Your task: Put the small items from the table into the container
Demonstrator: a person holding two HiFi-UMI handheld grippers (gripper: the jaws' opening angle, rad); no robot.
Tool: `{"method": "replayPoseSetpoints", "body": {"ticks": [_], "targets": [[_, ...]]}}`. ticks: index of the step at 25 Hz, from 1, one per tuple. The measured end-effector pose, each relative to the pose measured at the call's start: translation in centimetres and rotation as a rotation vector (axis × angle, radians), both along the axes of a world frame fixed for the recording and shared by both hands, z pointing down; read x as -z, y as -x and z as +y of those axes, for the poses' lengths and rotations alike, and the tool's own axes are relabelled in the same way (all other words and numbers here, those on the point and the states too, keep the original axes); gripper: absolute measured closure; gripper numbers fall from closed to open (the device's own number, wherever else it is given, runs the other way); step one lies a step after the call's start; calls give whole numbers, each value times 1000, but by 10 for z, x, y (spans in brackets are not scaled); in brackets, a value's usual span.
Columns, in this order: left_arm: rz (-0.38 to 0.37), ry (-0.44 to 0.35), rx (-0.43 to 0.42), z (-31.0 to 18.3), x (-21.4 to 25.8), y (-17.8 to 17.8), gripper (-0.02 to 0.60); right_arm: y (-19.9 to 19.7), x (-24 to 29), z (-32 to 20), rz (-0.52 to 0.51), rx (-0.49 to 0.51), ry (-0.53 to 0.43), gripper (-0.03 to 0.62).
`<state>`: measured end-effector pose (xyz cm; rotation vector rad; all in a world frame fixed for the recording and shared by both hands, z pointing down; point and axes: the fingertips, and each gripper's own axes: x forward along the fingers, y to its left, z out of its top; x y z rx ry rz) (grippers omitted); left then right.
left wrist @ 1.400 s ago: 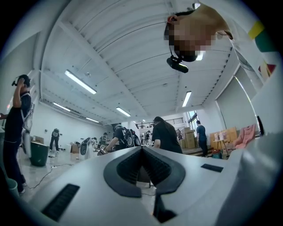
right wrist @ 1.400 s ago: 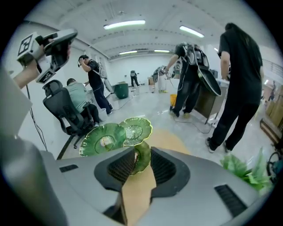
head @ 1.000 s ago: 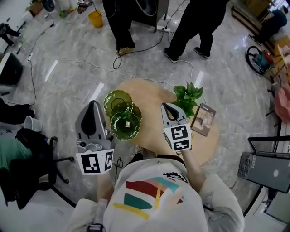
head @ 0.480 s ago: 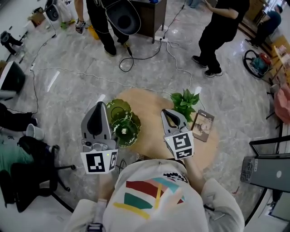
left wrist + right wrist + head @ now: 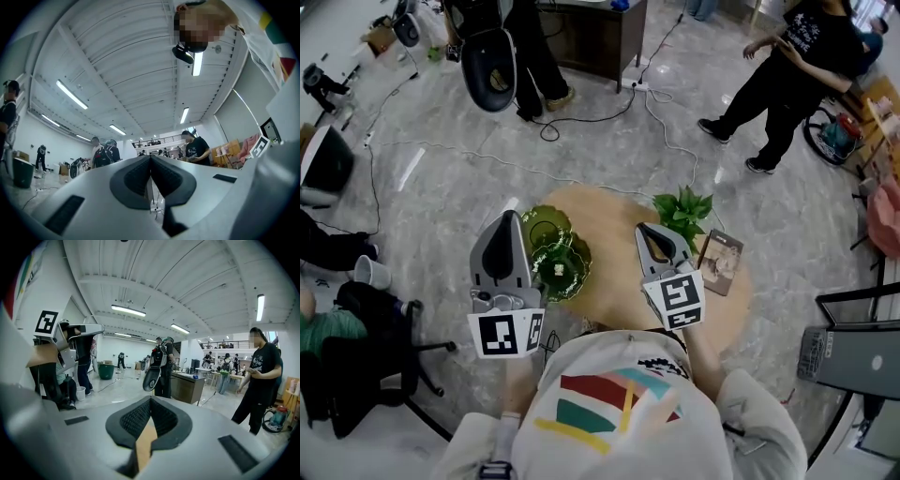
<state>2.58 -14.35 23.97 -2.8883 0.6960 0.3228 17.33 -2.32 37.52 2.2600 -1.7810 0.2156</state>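
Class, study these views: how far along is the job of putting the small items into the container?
Done: a pale small item lies in the green glass bowl. In hand: nothing; the left gripper and right gripper are shut and empty. Left: I see no other loose small item on the table, only a plant, a booklet and a second green dish beside the bowl, possibly its lid.

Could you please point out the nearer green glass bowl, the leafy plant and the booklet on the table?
nearer green glass bowl (image 5: 581, 269): head view, right rim
leafy plant (image 5: 682, 209): head view, its leaves
booklet (image 5: 722, 262): head view, cover's middle
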Motion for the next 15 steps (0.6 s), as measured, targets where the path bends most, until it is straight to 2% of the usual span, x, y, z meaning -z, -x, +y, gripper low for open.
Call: {"method": "replayPoseSetpoints", "body": {"ticks": [15], "targets": [[17, 30, 7, -2, -4, 9, 574, 4, 1, 9, 30, -10, 13, 580]]}}
